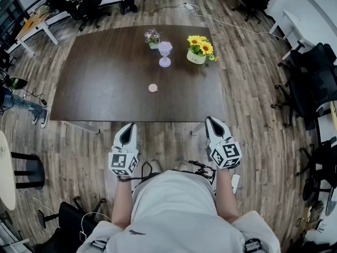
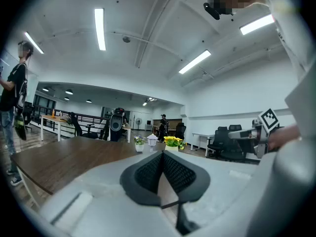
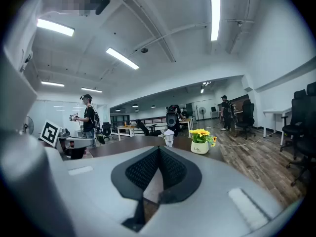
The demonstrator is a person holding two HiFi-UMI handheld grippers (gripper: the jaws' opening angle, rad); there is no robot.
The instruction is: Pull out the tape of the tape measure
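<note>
The tape measure point(image 1: 152, 88) is a small round pinkish disc lying on the dark brown table point(image 1: 105, 83), a little nearer the front edge than the middle. Both grippers hang off the table, close to the person's body. My left gripper point(image 1: 129, 125) is shut and empty, short of the table's front edge. My right gripper point(image 1: 210, 119) is likewise shut and empty, at the front right corner. In the left gripper view the jaws point(image 2: 162, 153) meet with nothing between them. The right gripper view shows the same closed jaws point(image 3: 158, 149). The tape measure does not show in either gripper view.
At the table's far side stand a pot of yellow sunflowers point(image 1: 200, 50), a pale purple lamp point(image 1: 165, 52) and a small purple flower pot point(image 1: 152, 38). Office chairs point(image 1: 310, 73) stand to the right. A person point(image 3: 89, 117) stands at the left.
</note>
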